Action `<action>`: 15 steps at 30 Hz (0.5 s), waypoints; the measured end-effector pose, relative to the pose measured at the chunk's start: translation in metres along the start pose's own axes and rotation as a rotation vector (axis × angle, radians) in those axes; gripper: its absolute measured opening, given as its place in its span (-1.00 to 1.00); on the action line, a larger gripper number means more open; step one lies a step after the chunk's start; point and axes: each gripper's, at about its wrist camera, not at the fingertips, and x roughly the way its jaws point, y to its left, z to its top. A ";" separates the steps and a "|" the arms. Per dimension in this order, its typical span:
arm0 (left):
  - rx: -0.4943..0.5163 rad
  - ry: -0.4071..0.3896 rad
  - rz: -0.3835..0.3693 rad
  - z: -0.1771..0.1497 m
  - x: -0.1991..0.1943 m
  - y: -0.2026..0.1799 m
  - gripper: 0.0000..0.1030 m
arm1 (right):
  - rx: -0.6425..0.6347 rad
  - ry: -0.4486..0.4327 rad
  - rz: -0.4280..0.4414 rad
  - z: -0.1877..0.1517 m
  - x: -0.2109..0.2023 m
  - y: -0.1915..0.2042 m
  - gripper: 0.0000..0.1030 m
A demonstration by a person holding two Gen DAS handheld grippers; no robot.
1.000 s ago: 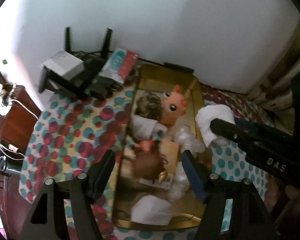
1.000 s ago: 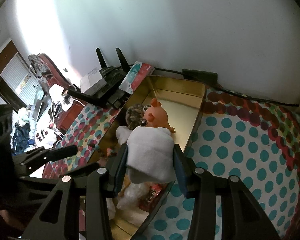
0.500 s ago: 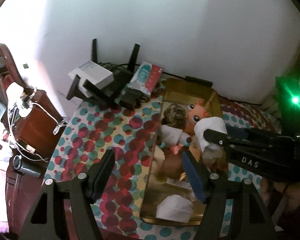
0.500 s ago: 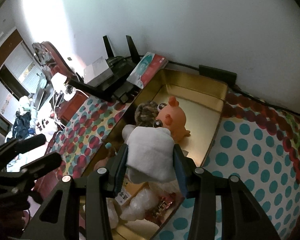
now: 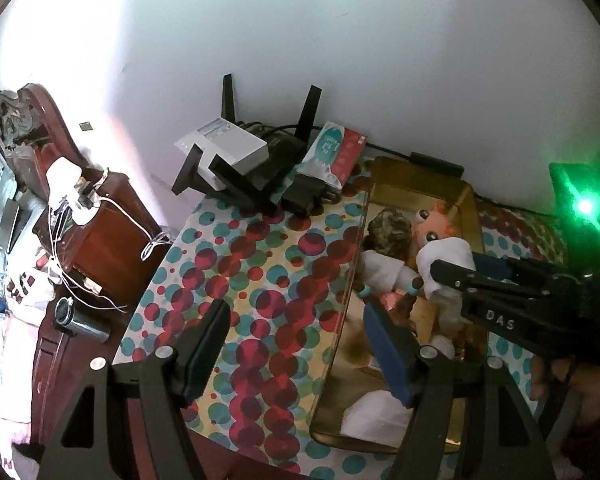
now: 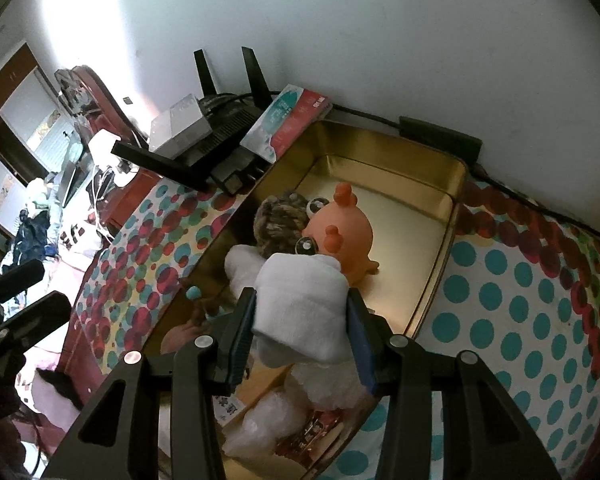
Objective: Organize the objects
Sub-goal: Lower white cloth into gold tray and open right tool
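A gold metal tray [image 6: 448,216] [image 5: 466,196] on the polka-dot tablecloth holds an orange toy [image 6: 346,228] [image 5: 434,226], a brown furry toy [image 6: 280,216] [image 5: 390,228], a white cloth bundle [image 5: 382,270], plastic wrap [image 6: 260,420] and other small items. My right gripper [image 6: 302,320] is shut on a folded white cloth [image 6: 304,304] [image 5: 444,256] and holds it above the tray's middle, just in front of the orange toy. My left gripper [image 5: 296,346] is open and empty, above the tablecloth at the tray's left edge.
A black router with antennas [image 5: 260,152] [image 6: 228,120], a white box [image 5: 224,146] and a teal-red packet [image 5: 334,152] [image 6: 288,120] lie at the back by the wall. A wooden cabinet with cables [image 5: 100,236] stands left of the table.
My left gripper has pulled back and to the left, away from over the tray. My right gripper has carried the white cloth further over the tray toward the orange toy.
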 end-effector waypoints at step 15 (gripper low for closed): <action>-0.031 0.004 0.004 0.003 -0.004 -0.003 0.38 | -0.080 -0.021 -0.056 0.015 0.009 0.008 -0.10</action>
